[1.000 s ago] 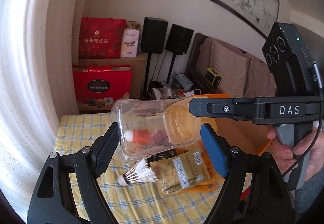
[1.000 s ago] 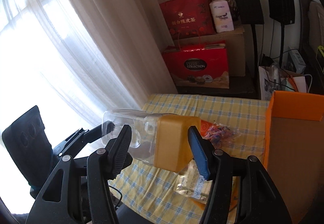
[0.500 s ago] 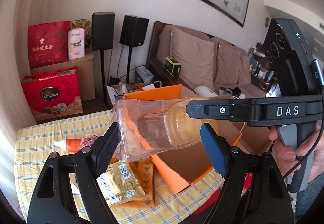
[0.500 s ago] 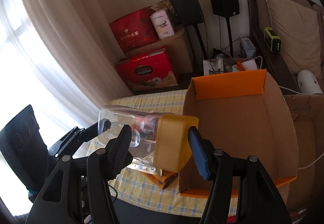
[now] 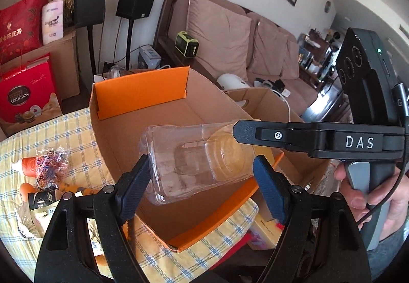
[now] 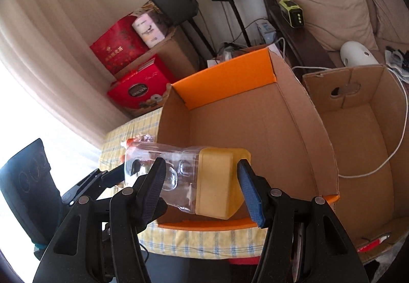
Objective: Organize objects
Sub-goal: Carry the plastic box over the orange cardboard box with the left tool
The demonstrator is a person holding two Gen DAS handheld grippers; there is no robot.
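Observation:
A clear plastic jar (image 5: 194, 160) with a yellow lid (image 6: 219, 183) lies sideways in the air, held between both grippers. My left gripper (image 5: 202, 178) is shut on the jar's clear bottom end. My right gripper (image 6: 202, 183) is shut on the lid end; it also shows in the left wrist view (image 5: 306, 139). The jar hangs over the near edge of an open cardboard box with orange flaps (image 5: 143, 96), also in the right wrist view (image 6: 255, 114). The box's inside looks empty.
On the yellow checked tablecloth (image 5: 64, 129), left of the box, lie a bag of rubber bands (image 5: 51, 162), an orange tube (image 5: 25, 165) and snack packets (image 5: 43, 208). A second open cardboard box (image 6: 365, 134) stands right of the first. Speakers, red gift boxes and a sofa stand behind.
Both grippers have swung right with the jar, from above the loose items on the tablecloth to over the orange-flapped box. The grips on the jar are unchanged.

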